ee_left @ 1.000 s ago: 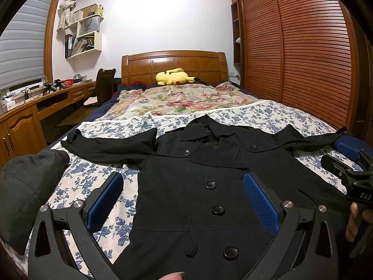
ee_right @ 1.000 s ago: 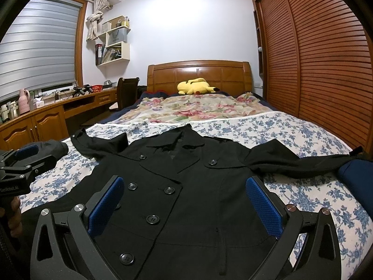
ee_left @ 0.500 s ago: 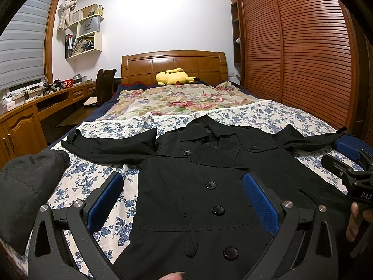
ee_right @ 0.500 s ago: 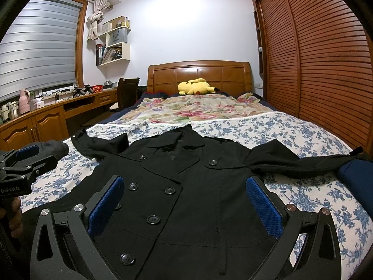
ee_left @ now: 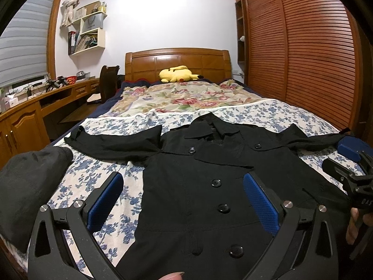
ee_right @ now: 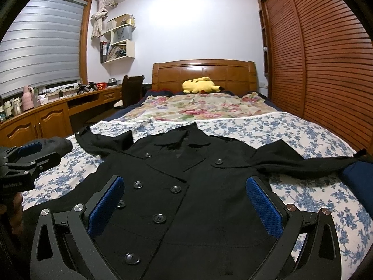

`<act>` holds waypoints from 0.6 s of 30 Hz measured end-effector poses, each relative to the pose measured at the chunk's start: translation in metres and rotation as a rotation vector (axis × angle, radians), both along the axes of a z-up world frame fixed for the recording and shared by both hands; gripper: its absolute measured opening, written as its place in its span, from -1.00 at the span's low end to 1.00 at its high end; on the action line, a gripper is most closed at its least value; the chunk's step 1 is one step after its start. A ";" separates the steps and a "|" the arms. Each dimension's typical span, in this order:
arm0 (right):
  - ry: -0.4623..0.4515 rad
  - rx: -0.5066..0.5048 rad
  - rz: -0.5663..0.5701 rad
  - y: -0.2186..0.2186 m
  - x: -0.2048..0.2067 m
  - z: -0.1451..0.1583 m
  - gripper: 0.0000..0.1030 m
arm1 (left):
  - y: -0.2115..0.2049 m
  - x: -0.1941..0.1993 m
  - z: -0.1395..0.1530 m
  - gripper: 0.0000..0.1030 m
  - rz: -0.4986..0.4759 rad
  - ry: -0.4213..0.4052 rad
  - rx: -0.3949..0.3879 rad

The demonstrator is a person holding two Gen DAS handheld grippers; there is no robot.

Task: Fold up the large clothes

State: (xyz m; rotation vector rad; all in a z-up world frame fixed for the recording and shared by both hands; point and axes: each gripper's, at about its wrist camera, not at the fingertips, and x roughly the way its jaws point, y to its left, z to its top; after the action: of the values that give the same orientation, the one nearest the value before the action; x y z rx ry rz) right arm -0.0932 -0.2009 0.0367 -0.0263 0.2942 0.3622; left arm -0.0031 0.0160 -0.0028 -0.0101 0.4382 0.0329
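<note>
A black double-breasted coat lies flat and face up on the bed, collar toward the headboard, both sleeves spread outward. It also shows in the right wrist view. My left gripper is open and empty, hovering above the coat's lower left front. My right gripper is open and empty above the coat's lower right front. The right gripper appears at the edge of the left wrist view, and the left gripper at the edge of the right wrist view.
The bed has a blue-flowered sheet and a floral quilt. A yellow plush toy lies by the headboard. A dark garment lies at the bed's left edge, a blue item at the right. A desk stands left, wardrobe doors right.
</note>
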 end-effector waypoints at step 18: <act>0.076 0.000 0.141 0.032 0.030 -0.009 1.00 | 0.036 -0.008 -0.005 0.99 0.081 0.047 -0.007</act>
State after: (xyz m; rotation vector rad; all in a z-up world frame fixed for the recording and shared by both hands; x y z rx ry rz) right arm -0.0629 -0.1690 0.0278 -0.0329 0.3686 0.5041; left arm -0.0107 0.0524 -0.0076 -0.0342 0.4851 0.1119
